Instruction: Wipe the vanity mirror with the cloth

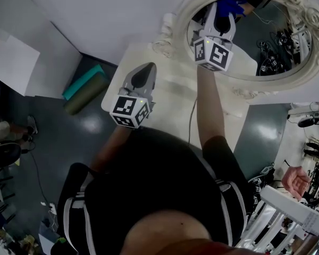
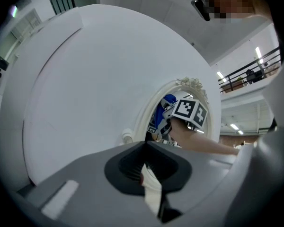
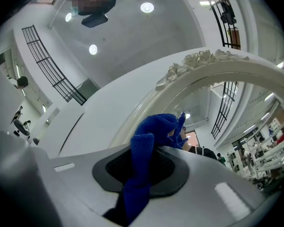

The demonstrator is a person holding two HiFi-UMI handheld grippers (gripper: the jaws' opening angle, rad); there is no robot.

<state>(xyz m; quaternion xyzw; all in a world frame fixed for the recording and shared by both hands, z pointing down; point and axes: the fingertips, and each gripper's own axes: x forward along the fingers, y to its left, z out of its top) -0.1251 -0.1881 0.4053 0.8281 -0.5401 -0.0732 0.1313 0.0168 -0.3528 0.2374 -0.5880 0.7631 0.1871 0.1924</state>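
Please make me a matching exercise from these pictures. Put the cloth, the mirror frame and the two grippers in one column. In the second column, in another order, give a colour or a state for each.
Column one
1. cloth
2. mirror frame
3. left gripper
4. right gripper

Column two
A. cream-white, with carved ornament
B. shut, holds no cloth, low by the white table
C. blue
D. shut on the cloth, raised to the oval glass

Right pairs: 1-C, 2-A, 3-B, 4-D
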